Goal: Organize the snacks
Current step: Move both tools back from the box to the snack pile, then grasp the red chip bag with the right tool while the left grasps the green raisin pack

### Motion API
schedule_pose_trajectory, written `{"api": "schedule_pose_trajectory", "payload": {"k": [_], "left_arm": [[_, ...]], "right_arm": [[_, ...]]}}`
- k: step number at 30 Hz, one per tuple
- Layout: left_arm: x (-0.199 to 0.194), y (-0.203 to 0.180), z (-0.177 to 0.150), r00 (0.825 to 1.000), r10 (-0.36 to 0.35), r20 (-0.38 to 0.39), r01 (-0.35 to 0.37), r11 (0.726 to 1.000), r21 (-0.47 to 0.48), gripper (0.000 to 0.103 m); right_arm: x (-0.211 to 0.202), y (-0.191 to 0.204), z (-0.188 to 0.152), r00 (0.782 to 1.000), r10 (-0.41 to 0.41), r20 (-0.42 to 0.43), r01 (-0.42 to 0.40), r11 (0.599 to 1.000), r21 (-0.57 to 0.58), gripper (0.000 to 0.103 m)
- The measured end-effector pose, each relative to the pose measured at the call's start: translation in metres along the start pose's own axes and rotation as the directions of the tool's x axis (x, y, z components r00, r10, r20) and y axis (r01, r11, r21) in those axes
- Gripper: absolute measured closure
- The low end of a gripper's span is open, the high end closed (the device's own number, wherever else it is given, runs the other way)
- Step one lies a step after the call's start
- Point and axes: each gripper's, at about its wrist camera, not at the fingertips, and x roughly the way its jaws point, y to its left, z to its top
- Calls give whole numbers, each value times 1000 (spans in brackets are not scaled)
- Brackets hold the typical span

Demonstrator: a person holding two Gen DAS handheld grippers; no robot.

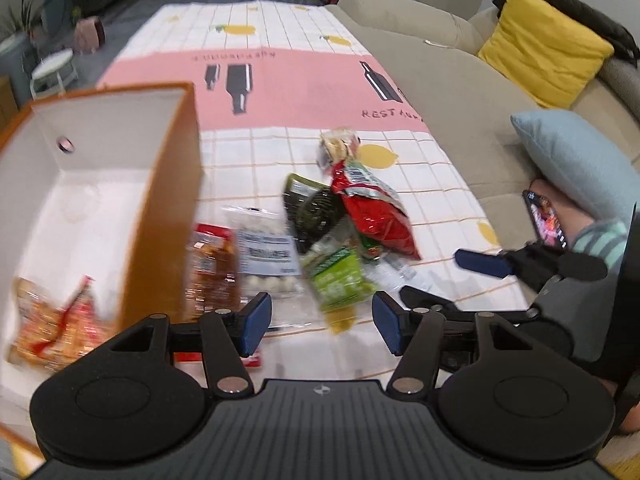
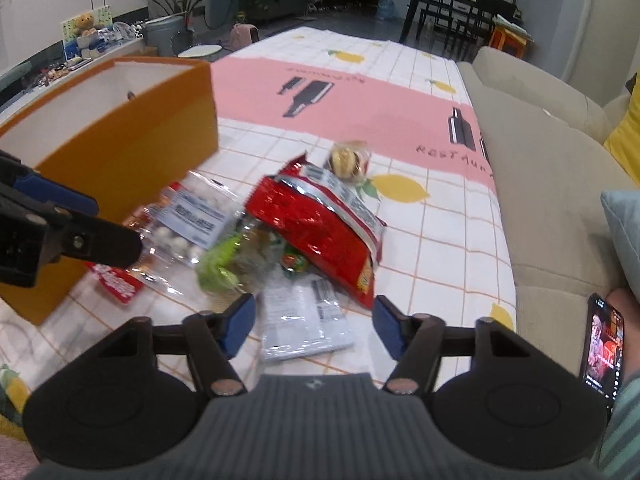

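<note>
Left wrist view shows the left claw (image 1: 322, 322) released, hovering over a heap of snack packets (image 1: 320, 240) on the worktop (image 1: 420, 184), nothing between its blue pads. Just left stands an orange box (image 1: 160, 184) with one packet (image 1: 52, 320) inside. Right wrist view shows the right claw (image 2: 314, 326) released above a clear wrapper (image 2: 300, 320), near a red bag (image 2: 320, 220).

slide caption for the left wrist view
Open left claw above mixed snack packets beside an orange cardboard box on a checked tablecloth.
</note>
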Motion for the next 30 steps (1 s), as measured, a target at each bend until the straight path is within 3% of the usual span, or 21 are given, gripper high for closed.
{"api": "schedule_pose_trajectory", "payload": {"k": [4,8,15,17,25,30], "left_arm": [[25,2,9,998,-35,-45,30,995,-98,35],[45,7,17,995,-47,-90,30,984,-178,35],[70,10,24,985,-47,-165,8,974,-227,35],[74,11,25,984,-42,-173,1,973,-232,35],[79,16,29,980,-59,-188,8,966,-259,49],[83,16,30,977,-86,-194,30,962,-273,64]], "right_arm": [[10,-7,2,1000,-2,16,2,1000,-18,48],[20,-7,8,999,-4,50,11,991,-133,48],[43,-11,17,995,53,84,-32,972,-235,46],[47,-11,18,993,73,93,-48,967,-251,41],[64,-11,20,992,84,95,-58,966,-253,39],[61,-7,18,992,75,99,-48,966,-253,50]]}}
